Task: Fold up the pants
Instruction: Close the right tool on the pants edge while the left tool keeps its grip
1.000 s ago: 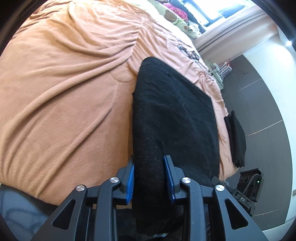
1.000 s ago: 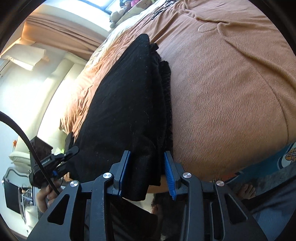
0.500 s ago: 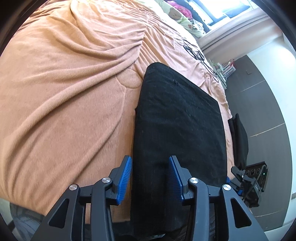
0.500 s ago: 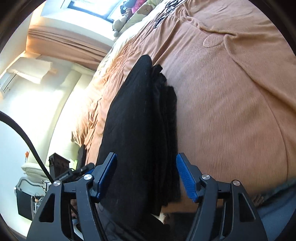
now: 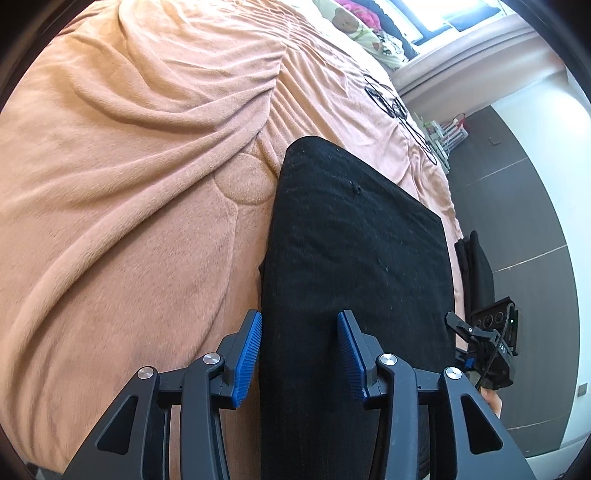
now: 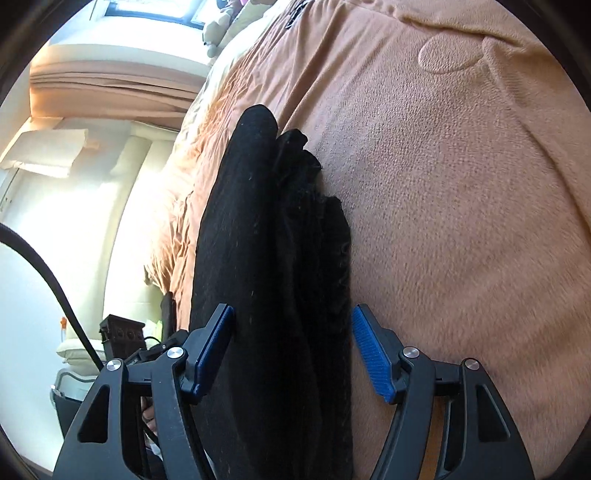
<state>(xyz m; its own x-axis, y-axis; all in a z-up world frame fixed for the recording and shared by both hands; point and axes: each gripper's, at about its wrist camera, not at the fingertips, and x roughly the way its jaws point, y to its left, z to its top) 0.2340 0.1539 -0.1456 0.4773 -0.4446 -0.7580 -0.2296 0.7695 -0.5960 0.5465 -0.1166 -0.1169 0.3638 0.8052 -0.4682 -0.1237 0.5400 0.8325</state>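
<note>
Both pairs of jaws stand apart, their blue pads clear of the cloth. On the left gripper [image 5: 299, 350] the jaws are parted a moderate way, with the near edge of the folded black pants [image 5: 354, 266] lying between them; a sliver of gap shows on each side of the fabric. The right gripper [image 6: 291, 350] has its jaws wider, straddling the stacked layers of the same pants [image 6: 266, 258] at the other side of the bundle, again without pressing on them.

From the left wrist view the pants form a neat dark rectangle, flat on the orange blanket [image 5: 129, 184] that covers the bed. From the right wrist view the folded layers show edge-on, several thicknesses stepped one against the next.

Beyond the pants the blanket runs away in long creases, with a round embossed patch [image 5: 243, 182] just beside the far left corner of the bundle. A second dark piece of cloth [image 5: 478, 273] hangs over the bed's edge to the right. Farther off lie patterned bedding [image 5: 362, 26] and a bright window [image 5: 461, 14].
</note>
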